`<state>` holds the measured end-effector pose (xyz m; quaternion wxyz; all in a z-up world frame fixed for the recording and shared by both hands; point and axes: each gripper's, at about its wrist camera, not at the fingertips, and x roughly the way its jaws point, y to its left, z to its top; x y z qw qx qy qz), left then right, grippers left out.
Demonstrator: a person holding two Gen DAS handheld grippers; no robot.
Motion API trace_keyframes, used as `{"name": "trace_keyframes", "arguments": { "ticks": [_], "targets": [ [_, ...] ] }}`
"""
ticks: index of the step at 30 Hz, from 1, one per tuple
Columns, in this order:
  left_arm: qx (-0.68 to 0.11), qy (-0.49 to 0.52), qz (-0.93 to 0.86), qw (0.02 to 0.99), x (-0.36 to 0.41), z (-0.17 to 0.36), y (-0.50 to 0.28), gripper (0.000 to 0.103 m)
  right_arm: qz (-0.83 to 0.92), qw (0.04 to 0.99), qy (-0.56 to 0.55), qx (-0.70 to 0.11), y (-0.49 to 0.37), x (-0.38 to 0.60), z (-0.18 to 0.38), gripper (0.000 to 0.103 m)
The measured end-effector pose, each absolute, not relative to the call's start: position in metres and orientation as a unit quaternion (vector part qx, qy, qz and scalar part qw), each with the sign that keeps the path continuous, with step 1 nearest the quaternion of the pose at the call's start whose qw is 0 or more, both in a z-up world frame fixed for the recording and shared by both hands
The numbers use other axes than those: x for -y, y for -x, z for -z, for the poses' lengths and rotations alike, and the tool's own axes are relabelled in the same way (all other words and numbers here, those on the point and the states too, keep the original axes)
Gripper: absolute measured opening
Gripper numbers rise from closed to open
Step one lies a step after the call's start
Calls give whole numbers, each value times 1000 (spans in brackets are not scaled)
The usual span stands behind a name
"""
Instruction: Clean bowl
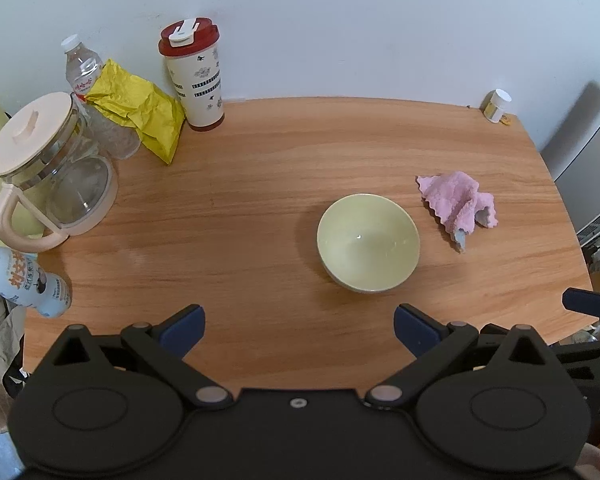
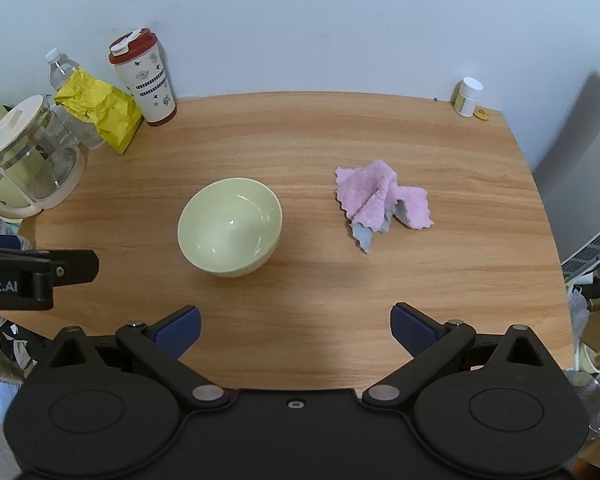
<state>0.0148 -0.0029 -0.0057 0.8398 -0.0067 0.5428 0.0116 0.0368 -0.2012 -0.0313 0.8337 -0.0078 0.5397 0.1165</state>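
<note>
bowl [image 1: 368, 242] upright on table [image 1: 260, 184], cloth [image 1: 458, 206] just beside it (crumpled), left gripper [image 1: 299, 330] and right gripper [image 2: 295, 328] both spread wide, holding nothing.

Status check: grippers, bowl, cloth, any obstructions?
Left gripper open, empty. Right gripper open, empty. Bowl upright on table, untouched; pink cloth crumpled beside it, apart. Path to both unobstructed.
</note>
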Motion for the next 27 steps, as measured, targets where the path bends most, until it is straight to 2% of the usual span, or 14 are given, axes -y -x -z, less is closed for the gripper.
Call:
{"name": "trace_keyframes", "arguments": {
  "ticks": [27],
  "targets": [
    [-547,-6,-8,837,2,8,-14,102,-128,826,16,-548,-41,189,38,102]
  ]
}}
